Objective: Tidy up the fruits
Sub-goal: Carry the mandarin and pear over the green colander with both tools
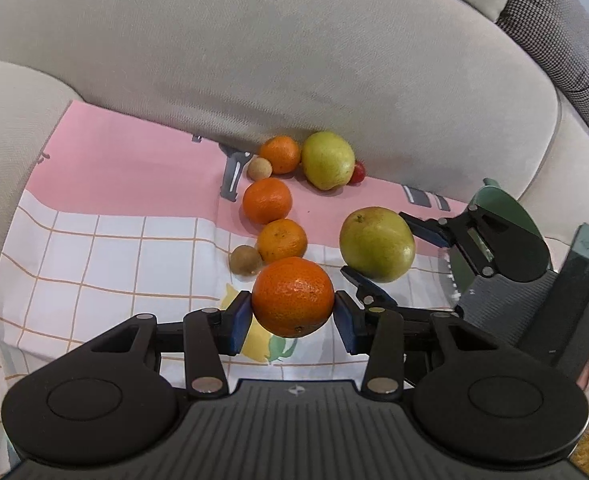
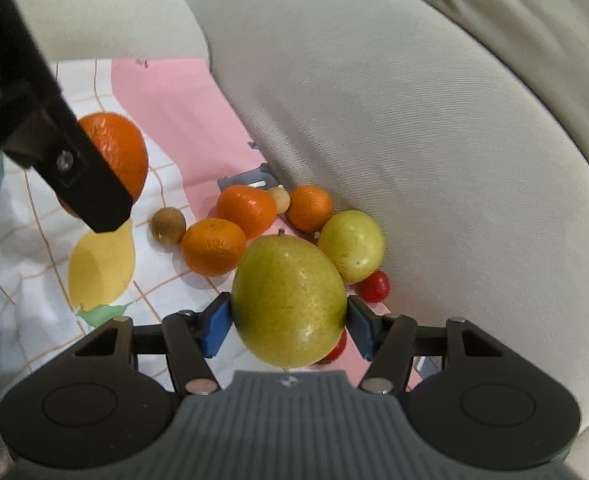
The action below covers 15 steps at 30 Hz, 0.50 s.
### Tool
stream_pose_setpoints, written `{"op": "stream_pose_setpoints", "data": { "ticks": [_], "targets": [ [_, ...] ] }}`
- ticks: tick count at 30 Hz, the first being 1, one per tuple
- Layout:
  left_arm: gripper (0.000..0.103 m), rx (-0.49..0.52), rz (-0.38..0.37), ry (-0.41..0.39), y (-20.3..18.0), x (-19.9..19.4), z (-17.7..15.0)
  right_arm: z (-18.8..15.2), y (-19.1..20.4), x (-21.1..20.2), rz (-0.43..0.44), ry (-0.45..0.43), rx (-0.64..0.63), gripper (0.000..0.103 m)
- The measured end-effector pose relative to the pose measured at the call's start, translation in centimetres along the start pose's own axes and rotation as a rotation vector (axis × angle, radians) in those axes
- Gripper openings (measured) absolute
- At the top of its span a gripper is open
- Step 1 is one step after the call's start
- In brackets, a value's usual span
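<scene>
My left gripper (image 1: 293, 316) is shut on an orange mandarin (image 1: 293, 297), held above the cloth; the same mandarin (image 2: 120, 152) shows in the right wrist view behind a left finger (image 2: 82, 184). My right gripper (image 2: 288, 322) is shut on a green pear (image 2: 288, 304), which also appears in the left wrist view as the pear (image 1: 376, 244) between the right gripper's blue pads. On the cloth lie three more mandarins (image 1: 267, 200), a second green pear (image 1: 327, 160), two small brown fruits (image 1: 245, 260) and a red cherry tomato (image 2: 374, 286).
A pink and white checked cloth (image 1: 126, 184) covers the sofa seat. The beige sofa backrest (image 1: 274, 60) rises right behind the fruit, with an armrest (image 1: 6, 140) at the left. A second red tomato (image 2: 336, 348) peeks from under the held pear.
</scene>
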<state>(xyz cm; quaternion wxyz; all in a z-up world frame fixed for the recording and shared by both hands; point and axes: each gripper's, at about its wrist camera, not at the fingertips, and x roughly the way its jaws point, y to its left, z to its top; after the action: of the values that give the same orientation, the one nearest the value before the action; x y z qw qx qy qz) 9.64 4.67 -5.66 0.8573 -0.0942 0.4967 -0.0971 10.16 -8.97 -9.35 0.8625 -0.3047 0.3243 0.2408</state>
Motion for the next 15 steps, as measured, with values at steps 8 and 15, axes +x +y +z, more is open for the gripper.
{"op": "stream_pose_setpoints", "data": {
  "ticks": [8, 15],
  "targets": [
    [0.05, 0.036, -0.008, -0.036, -2.6, -1.8, -0.5, -0.1, -1.9, -4.9, -0.019, -0.044, 0.108, 0.058],
    [0.05, 0.073, -0.029, -0.054, -5.8, -2.5, -0.6, -1.4, -4.3, -8.4, -0.019, -0.041, 0.17, 0.058]
  ]
}}
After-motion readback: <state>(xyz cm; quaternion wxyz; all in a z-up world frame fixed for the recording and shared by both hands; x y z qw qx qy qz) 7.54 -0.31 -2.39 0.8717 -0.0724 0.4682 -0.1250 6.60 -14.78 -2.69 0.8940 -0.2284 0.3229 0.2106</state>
